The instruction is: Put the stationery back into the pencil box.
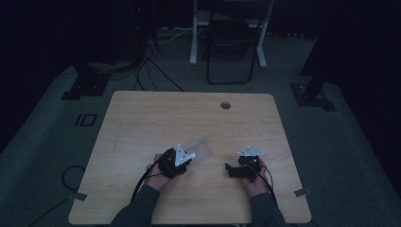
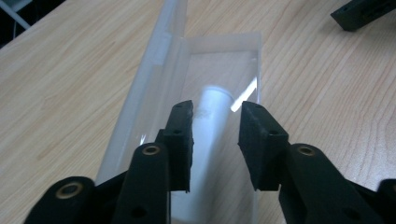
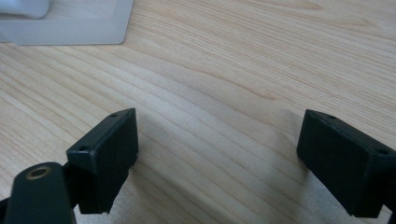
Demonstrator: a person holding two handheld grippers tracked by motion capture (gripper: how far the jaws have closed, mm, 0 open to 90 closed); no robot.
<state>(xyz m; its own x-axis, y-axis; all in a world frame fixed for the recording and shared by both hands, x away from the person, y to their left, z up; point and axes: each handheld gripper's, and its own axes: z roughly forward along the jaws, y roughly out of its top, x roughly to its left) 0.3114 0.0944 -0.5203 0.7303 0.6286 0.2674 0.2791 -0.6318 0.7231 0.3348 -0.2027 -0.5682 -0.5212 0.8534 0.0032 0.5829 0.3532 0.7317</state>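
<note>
jaws of left hand-held gripper [image 2: 215, 140] part-spread over clear box [image 2: 224, 60] – right hand-held gripper [image 3: 217, 158] released wide.

Pale wooden table [image 1: 142, 118], matt, fine grain lines. Clear glossy plastic box [image 2: 224, 60] with frosted lid [image 2: 154, 70], catching a bright glare streak (smooth white plastic tube [image 2: 210, 126] inside). Left gripper [image 2: 215, 135] pads [image 2: 256, 140] matt black, slightly rough foam-like; right gripper [image 3: 217, 158] pads [image 3: 109, 151] smoother black.

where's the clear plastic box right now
In the high view, the clear plastic box lies on the wooden table left of centre, just ahead of the left gripper, whose jaws straddle it.
</note>
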